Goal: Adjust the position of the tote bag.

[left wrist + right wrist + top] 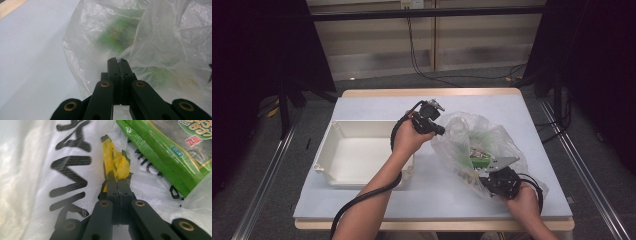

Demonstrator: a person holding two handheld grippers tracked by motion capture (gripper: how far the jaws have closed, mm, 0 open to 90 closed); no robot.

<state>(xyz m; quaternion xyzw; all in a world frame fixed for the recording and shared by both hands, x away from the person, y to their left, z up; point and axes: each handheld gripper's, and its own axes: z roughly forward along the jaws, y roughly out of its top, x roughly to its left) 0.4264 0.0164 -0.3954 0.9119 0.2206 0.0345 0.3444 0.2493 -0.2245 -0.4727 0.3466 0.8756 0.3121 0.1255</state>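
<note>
Both tools pinch the plastic bag [484,145] on the bench [437,190]: left tool [117,60] clamped on its far edge, right tool [115,180] on its near film. Pull apart gently, exposing the green packet [170,152] ahead.

The shallow white plastic tray [357,152] lies on the table's [377,105] left; the clear plastic bag [462,135] right of it.

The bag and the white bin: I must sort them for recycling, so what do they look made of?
Bag: thin translucent plastic film, glossy and crinkled, its contents showing through. White bin: seemingly rigid moulded plastic, smooth and matte, holding straight walls and a lipped rim.
</note>
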